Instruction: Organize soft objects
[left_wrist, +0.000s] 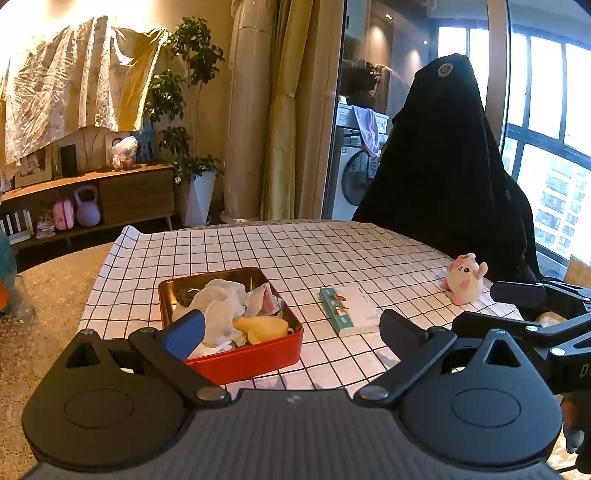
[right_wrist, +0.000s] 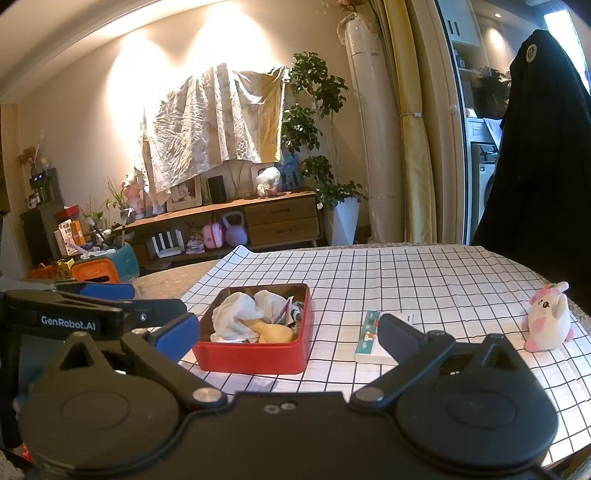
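Lying on the checked cloth (right_wrist: 424, 273), a red tin (right_wrist: 255, 356) was seen to the left, filled with a crumpled white cloth (right_wrist: 238, 314), some printed wrappers and a yellow soft toy (right_wrist: 271, 332) whose long axis ran across the tin, its narrow end turned left. A small flat box (right_wrist: 369, 338) was placed just right of the tin, its length running away from the cameras. Well apart, near the right edge, a white and pink plush (right_wrist: 548, 321) was sat upright, one arm raised. The left gripper (left_wrist: 291, 328) and the right gripper (right_wrist: 288, 330) were both held spread wide, nothing between their fingers, hovering short of the tin.
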